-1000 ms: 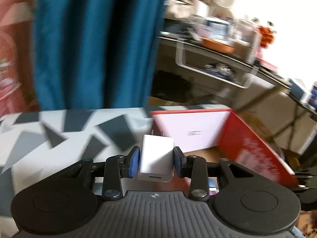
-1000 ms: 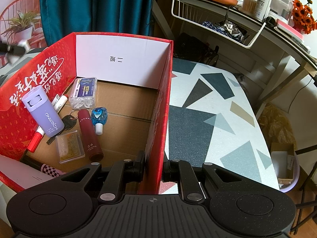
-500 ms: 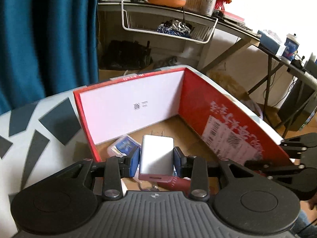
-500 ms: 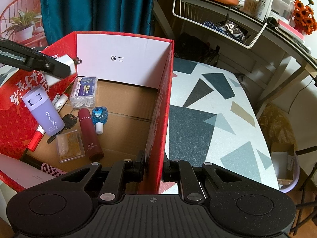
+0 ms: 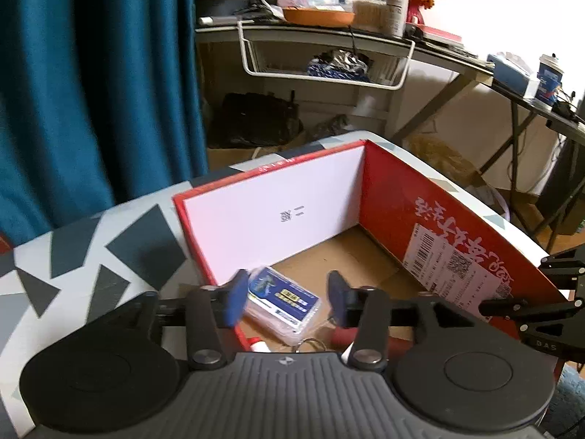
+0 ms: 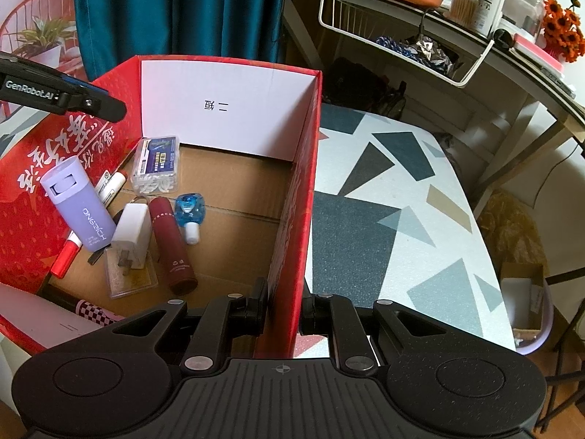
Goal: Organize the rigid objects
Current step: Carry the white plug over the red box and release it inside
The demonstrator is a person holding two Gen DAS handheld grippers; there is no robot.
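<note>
Your left gripper (image 5: 285, 296) just let go, jaws spread wide with nothing between them, and the white charger (image 6: 132, 236) now lies inside the red box (image 6: 292, 201), between the purple bottle (image 6: 78, 203) and maroon tube (image 6: 172, 241). Right gripper (image 6: 283, 305) stays clamped on the box wall.

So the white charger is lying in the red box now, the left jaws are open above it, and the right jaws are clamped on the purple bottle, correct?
Not quite. The right gripper is clamped on the wall of the red box, not on the purple bottle, which lies untouched inside; the right wrist view shows this. The rest holds: the white charger lies in the box, and the left gripper has just been opening, with nothing between its jaws.
</note>
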